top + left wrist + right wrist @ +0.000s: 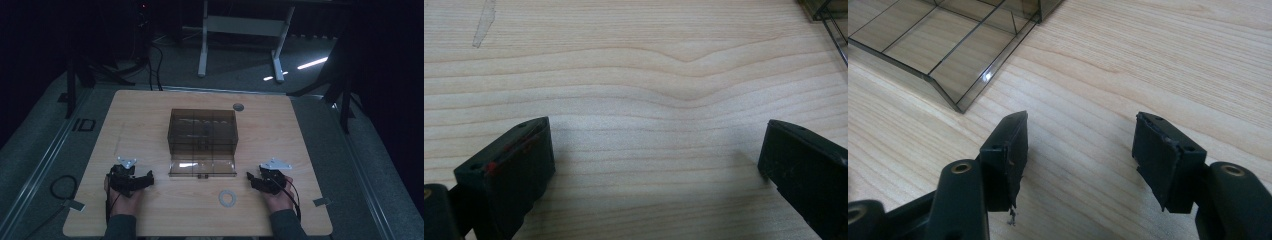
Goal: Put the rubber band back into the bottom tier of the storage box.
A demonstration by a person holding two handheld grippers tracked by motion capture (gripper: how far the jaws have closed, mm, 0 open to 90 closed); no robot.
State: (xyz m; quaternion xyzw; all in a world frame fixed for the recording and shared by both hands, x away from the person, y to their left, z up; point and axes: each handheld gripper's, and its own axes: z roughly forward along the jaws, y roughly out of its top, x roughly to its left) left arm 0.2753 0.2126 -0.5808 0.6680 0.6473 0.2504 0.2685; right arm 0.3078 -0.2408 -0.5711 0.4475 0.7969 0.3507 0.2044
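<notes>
A smoky transparent box (202, 132) with inner dividers stands in the middle of the wooden table (150, 110), its front flap (202, 166) folded down flat. A pale ring (227, 198) lies on the table in front of the flap. My left gripper (131, 181) rests at the near left, open, with bare wood between its jaws (654, 160). At the near right my right gripper (260, 180) is held open with nothing between its pads (1080, 150). The flap's corner (948, 65) shows ahead and to the left in the right gripper view.
A small grey disc (238, 106) sits at the table's far edge behind the box. Tape tabs mark the near corners (75, 205) (322, 202). A cable loop (62, 187) lies on the floor at left. A desk frame (240, 30) stands beyond the table.
</notes>
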